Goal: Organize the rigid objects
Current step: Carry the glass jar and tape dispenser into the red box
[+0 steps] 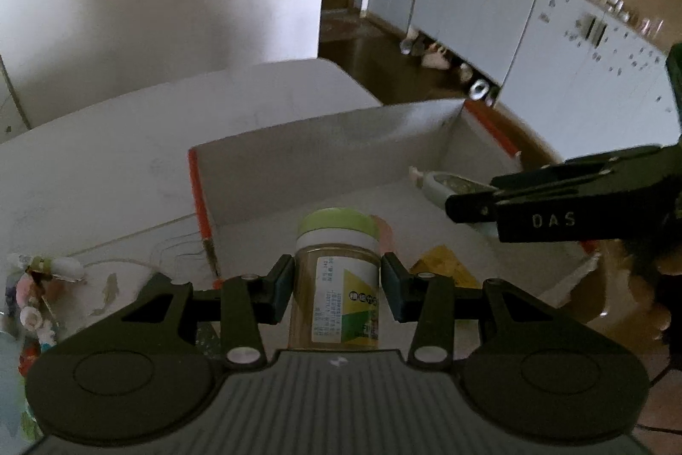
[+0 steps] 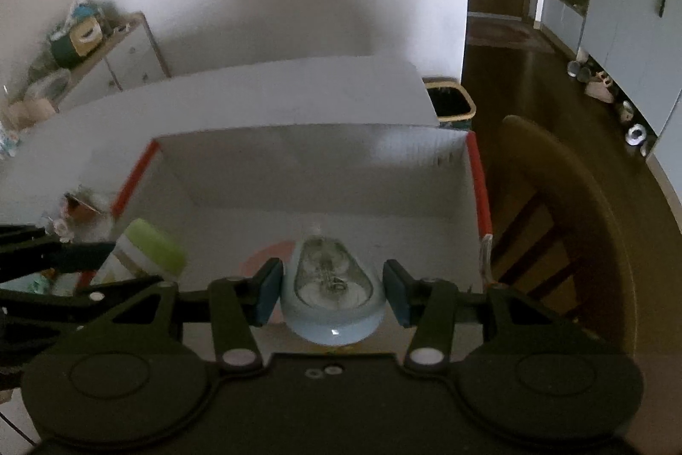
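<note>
Pinched at mid-body between the left gripper (image 1: 336, 286) fingers above the white box (image 1: 324, 139), the green-lidded jar (image 1: 336, 276) is judged rigid and smooth-walled, while the right gripper (image 2: 332, 291) fingers clamp a glossy pale-blue case (image 2: 331, 295).

L gripper (image 1: 336, 284) clamps jar (image 1: 336, 284) w/ green lid betw pads, jar upright, label facing cam. Ahead of jaws: white box (image 1: 324, 143) w/ orange edges, open top. Yellow packet (image 1: 443, 263) just R of jaws. R gripper (image 1: 473, 205) up-right, over box, holding pale blue item (image 1: 439, 184).
</note>
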Available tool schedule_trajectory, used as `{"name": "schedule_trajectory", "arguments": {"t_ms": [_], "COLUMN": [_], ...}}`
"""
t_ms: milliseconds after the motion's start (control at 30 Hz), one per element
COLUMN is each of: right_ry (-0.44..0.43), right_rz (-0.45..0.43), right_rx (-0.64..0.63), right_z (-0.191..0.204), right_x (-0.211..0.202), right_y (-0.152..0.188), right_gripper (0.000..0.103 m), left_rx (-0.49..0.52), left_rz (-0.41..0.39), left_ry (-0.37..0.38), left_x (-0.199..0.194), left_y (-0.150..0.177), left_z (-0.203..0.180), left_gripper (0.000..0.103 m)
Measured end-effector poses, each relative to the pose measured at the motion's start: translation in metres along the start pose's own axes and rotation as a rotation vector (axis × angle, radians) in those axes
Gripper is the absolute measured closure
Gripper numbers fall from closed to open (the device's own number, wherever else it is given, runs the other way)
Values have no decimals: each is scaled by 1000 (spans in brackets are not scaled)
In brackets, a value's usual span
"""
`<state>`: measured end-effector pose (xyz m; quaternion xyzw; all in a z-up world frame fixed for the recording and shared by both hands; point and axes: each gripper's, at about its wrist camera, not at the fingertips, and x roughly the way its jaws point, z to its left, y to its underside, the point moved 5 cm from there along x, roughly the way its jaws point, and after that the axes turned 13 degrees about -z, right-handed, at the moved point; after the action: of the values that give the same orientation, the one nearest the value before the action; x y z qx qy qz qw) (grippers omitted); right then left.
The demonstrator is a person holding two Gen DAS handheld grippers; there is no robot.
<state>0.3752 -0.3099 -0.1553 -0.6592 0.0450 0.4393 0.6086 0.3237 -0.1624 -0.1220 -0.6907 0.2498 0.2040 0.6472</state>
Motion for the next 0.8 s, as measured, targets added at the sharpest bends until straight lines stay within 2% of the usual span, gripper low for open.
{"name": "schedule_trajectory", "arguments": {"t_ms": [200,433,600,800], "right_ry": [-6,-37,-56,-74], "right_rz": [40,82,111,143], "right_rx": [-63,-120,-161,-174], "right_z": [-1,4,5,3], "right_x": [20,29,32,31], "right_y": [7,16,24,28], "right_gripper": [53,53,53,53], "left_rx": [42,28,71,92], "left_rz": [64,160,184,239], "left_ry": [-85,-165,-215,-220], "left_x": [34,71,85,99], "left_y": [5,6,4,6], "left_z": [-7,3,-2,-10], "left_gripper": [60,60,60,60]}}
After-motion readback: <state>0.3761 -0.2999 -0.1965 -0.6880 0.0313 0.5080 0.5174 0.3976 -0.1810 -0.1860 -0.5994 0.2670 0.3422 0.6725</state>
